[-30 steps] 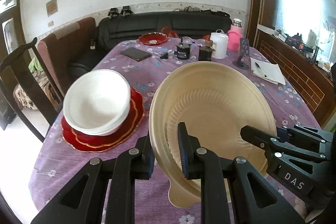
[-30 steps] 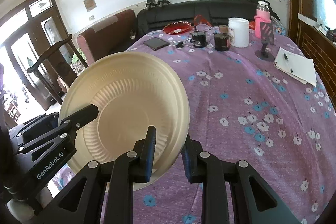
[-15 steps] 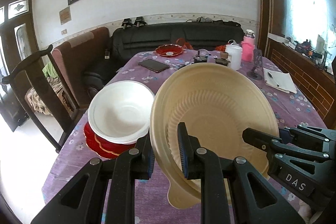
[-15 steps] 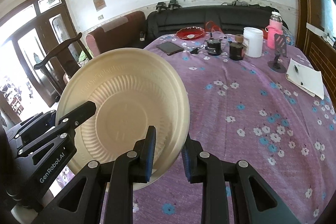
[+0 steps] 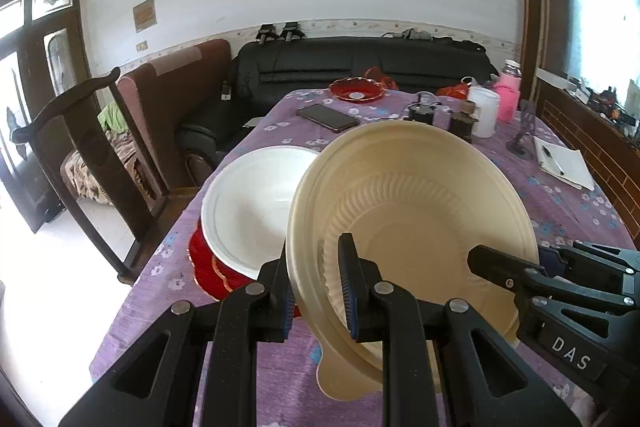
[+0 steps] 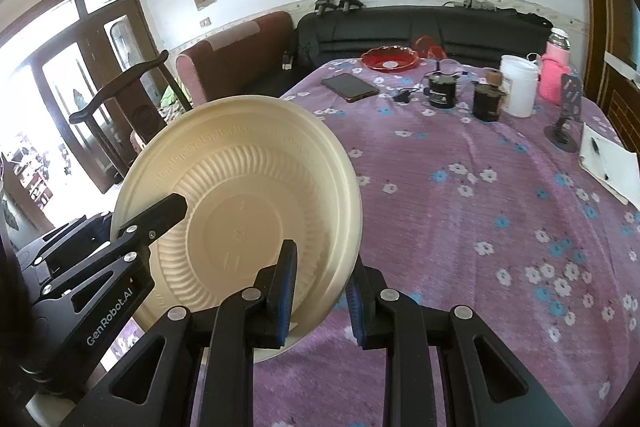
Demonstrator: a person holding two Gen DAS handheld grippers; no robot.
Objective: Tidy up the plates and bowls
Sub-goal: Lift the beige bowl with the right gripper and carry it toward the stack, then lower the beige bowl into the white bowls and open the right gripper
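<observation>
nearest us, our left tool [image 5: 316,283] and our right tool [image 6: 322,287] are both clamped on the rim of the cream plate [image 5: 412,223], one at each side, holding it tilted on edge above the purple flowered worktop [image 6: 460,227]. just beyond it on the left, a white bowl [image 5: 248,211] sits on a stack of red plates [image 5: 208,267] near the worktop's edge. farther off lie a dark phone [image 5: 328,117], a small red dish [image 5: 356,90] and a white jar [image 5: 483,111].
</observation>
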